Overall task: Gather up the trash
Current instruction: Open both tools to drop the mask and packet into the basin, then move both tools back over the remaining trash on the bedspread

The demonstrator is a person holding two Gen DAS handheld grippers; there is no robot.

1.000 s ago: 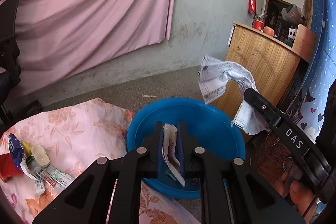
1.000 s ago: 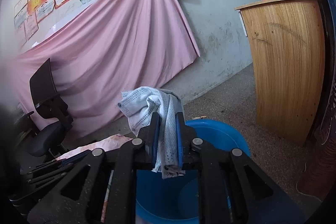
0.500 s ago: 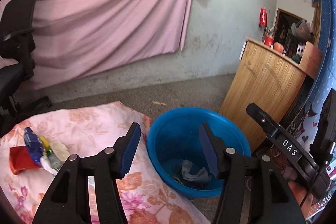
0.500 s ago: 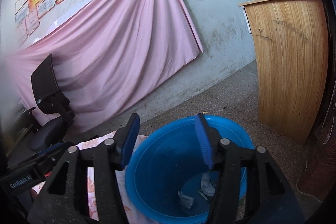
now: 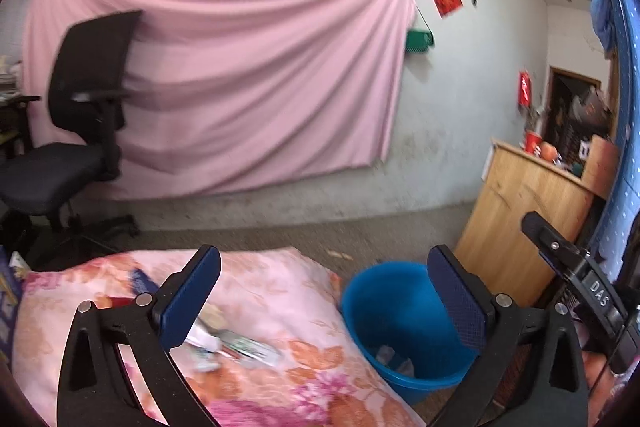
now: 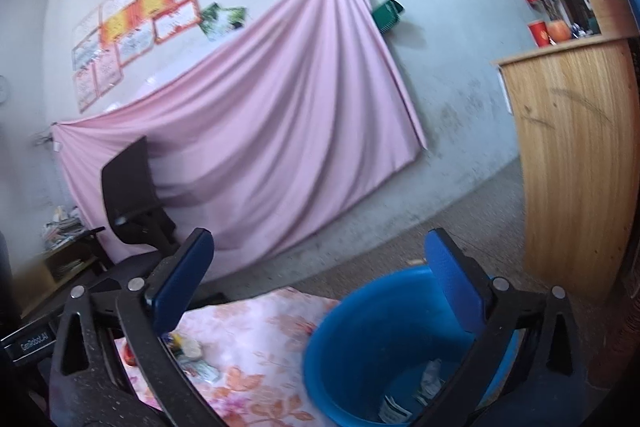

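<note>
A blue plastic bin (image 5: pixel 396 311) (image 6: pixel 372 343) stands on the floor beside a table under a pink floral cloth (image 5: pixel 280 291) (image 6: pixel 260 331). Crumpled paper and a cloth scrap (image 5: pixel 394 359) (image 6: pixel 430 377) lie at the bin's bottom. More wrappers and packets (image 5: pixel 236 345) (image 6: pixel 192 359) lie on the cloth. My left gripper (image 5: pixel 324 301) is open and empty, raised above the table edge left of the bin. My right gripper (image 6: pixel 320 283) is open and empty too, held above the bin's left rim. The right gripper's body (image 5: pixel 576 279) shows at the left wrist view's right edge.
A black office chair (image 5: pixel 76 131) (image 6: pixel 132 203) stands left of the table. A pink sheet (image 5: pixel 240 79) hangs on the back wall. A wooden counter (image 5: pixel 524 219) (image 6: pixel 576 163) stands right of the bin, with a red cup on top. Grey floor lies between.
One second ago each gripper was shut on a piece of trash over the bin. Both opened, the pieces dropped in, and both grippers have since risen and swung left toward the table.
</note>
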